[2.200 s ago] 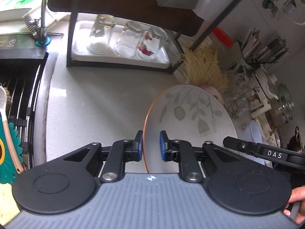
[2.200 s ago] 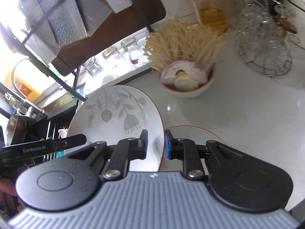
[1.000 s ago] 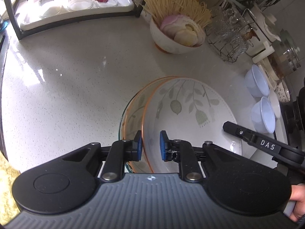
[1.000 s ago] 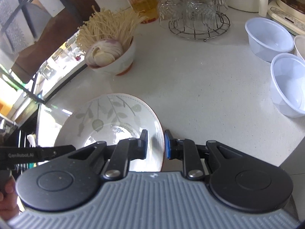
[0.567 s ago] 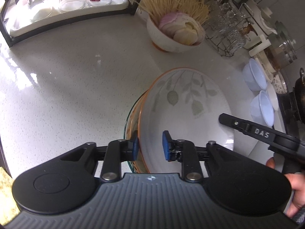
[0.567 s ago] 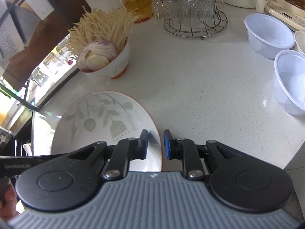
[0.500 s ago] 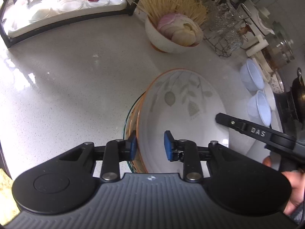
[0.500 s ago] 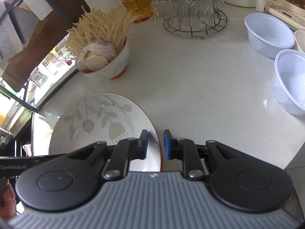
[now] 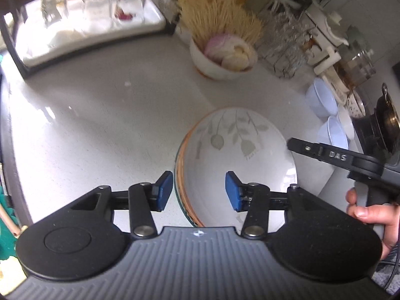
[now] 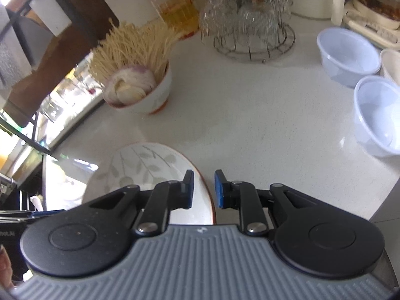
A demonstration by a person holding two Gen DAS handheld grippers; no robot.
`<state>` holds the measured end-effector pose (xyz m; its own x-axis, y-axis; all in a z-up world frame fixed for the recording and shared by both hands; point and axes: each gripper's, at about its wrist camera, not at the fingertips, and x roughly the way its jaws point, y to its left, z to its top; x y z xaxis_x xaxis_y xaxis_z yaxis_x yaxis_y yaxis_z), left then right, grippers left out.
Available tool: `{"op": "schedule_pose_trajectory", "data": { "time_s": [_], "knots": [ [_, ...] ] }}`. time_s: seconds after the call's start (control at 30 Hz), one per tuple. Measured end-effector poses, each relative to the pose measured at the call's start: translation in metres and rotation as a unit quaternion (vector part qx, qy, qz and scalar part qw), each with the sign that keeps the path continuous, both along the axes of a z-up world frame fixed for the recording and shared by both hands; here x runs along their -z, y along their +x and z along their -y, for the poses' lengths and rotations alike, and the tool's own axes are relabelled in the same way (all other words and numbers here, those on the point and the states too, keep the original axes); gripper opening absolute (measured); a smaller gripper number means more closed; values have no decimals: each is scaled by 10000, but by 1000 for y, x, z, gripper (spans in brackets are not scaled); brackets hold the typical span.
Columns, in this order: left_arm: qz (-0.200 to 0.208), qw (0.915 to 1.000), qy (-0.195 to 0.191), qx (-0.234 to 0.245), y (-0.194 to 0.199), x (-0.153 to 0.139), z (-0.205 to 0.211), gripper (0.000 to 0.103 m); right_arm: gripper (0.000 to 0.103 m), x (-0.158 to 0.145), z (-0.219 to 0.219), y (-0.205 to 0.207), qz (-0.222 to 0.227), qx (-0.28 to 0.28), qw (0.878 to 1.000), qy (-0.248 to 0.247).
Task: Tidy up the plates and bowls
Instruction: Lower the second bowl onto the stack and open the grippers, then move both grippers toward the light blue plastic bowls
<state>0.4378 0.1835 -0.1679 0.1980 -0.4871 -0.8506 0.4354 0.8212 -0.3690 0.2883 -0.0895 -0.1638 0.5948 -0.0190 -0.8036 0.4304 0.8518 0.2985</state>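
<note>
- Resting on the white speckled counter (image 9: 100, 115), the white leaf-patterned plate with orange rim (image 9: 240, 160) tops a plate stack near the noodle-filled bowl (image 9: 220, 60).
- Left gripper (image 9: 198, 190) fingers spread wide, straddling its near edge.
- Right gripper (image 10: 203, 190) fingers slightly parted around the rim, not pinching.

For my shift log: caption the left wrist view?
Left gripper open around the rim of the stacked leaf-pattern plates on the counter.

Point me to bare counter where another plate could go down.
Bare counter lies between the glass rack, noodle bowl and plate stack. Another patch sits between the stack and plastic bowls. Crowded: back edge by the wire glass stand.
</note>
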Motion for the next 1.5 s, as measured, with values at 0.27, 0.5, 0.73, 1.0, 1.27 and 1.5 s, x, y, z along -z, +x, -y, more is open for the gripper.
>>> {"op": "schedule_pose_trajectory", "data": {
  "time_s": [0.27, 0.5, 0.73, 1.0, 1.27, 1.5],
  "knots": [
    [688, 9974, -228, -52, -5, -54, 2, 52, 21, -57, -6, -16, 645, -52, 9975, -294],
    [1335, 9904, -316, 173, -28, -105, 19, 52, 22, -112, -9, -29, 1276, -133, 9905, -500],
    [1646, 9859, -307, 4, -55, -124, 40, 52, 22, -135, -2, -45, 1657, -401, 9818, -831],
    [1729, 9823, -202, -692, -79, -124, 88, 52, 22, -129, 44, -46, 1705, -907, 9784, -738],
    [1846, 9758, -323, -1131, -94, -131, 149, 52, 22, -132, 92, -61, 1814, -1175, 9730, -811],
    [1787, 9767, -417, -1112, -103, -128, 204, 52, 22, -127, 144, -89, 1777, -874, 9767, -828]
  ]
}}
